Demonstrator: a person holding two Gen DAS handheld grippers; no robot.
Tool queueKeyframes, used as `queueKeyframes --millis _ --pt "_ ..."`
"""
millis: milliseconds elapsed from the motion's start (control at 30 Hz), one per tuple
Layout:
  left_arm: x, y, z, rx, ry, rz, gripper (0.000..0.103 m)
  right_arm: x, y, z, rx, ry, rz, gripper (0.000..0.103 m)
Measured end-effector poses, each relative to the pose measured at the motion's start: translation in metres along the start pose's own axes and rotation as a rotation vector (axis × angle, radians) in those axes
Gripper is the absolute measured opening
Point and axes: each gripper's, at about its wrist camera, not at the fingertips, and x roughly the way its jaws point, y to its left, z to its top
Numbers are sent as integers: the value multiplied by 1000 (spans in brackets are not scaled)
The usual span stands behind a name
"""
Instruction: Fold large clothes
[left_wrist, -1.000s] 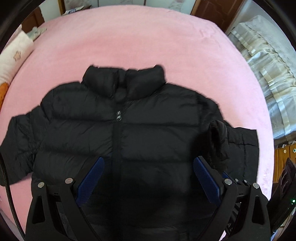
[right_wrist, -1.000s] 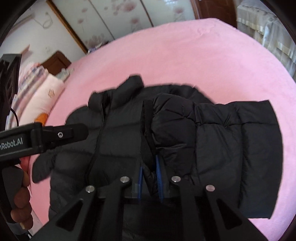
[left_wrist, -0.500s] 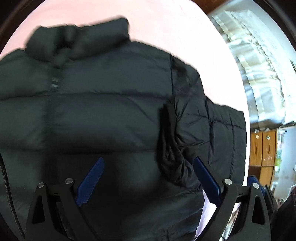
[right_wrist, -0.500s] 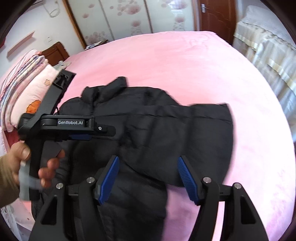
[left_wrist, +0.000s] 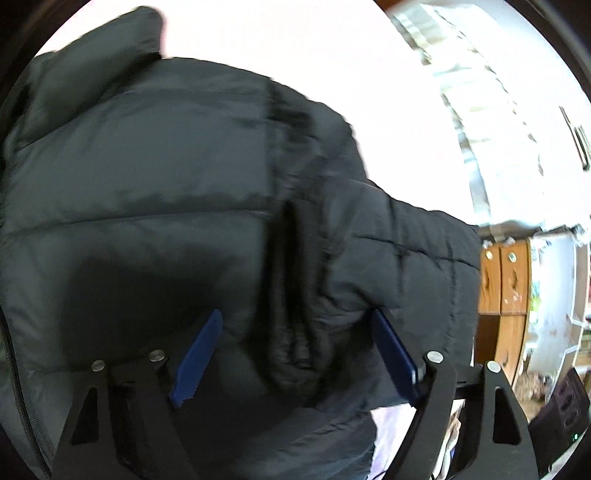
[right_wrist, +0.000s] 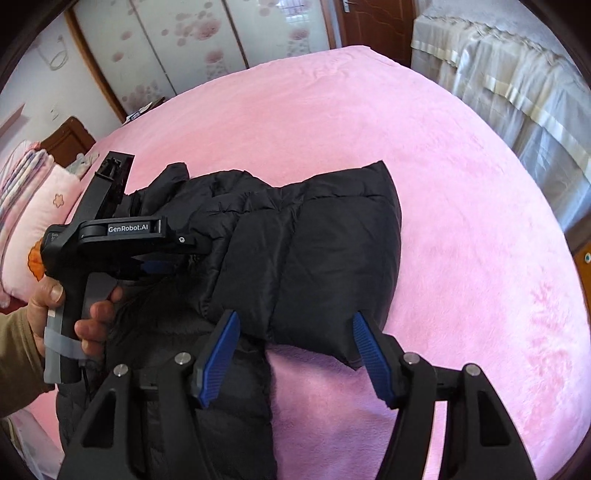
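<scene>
left gripper (left_wrist: 295, 354): fingers spread wide | right gripper (right_wrist: 295, 354): fingers spread wide, holding nothing

Two wrist views above one jacket (right_wrist: 303, 251)

A black quilted puffer jacket (right_wrist: 306, 254) lies on a plain pink fleece bed cover (right_wrist: 461, 229), both black grippers carry blue ribbed fingers (right_wrist: 218, 356), and white wardrobe doors (right_wrist: 207, 48) show pink blossoms.

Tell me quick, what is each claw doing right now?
Left claw: open, holding nothing, a bunched fold of the black jacket lies between its fingers.
Right claw: open, holding nothing, above the jacket's sleeve.
</scene>
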Motion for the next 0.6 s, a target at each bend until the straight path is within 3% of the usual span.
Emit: queueKeyframes --millis 33,100,167,367,500,533,600 --pt "2 -6 0 16 1 -8 73 1 -1 0 9 0 1 62" --pt "5 -15 -1 49 4 -4 25 3 -3 0 19 2 -8 59" --pt "6 -23 -1 62 5 29 11 5 -3 2 26 6 -13 56" --pt "-50 -69 -1 123 -144 111 5 11 -13 -1 51 52 -30 55" --pt "-124 -101 0 198 -350 235 5 15 -21 -2 82 57 -77 55" --pt "-145 -102 2 184 -414 268 5 18 -23 -1 94 60 -81 55" --pt "-167 -94 4 142 -456 276 5 25 -26 -1 119 71 -38 55"
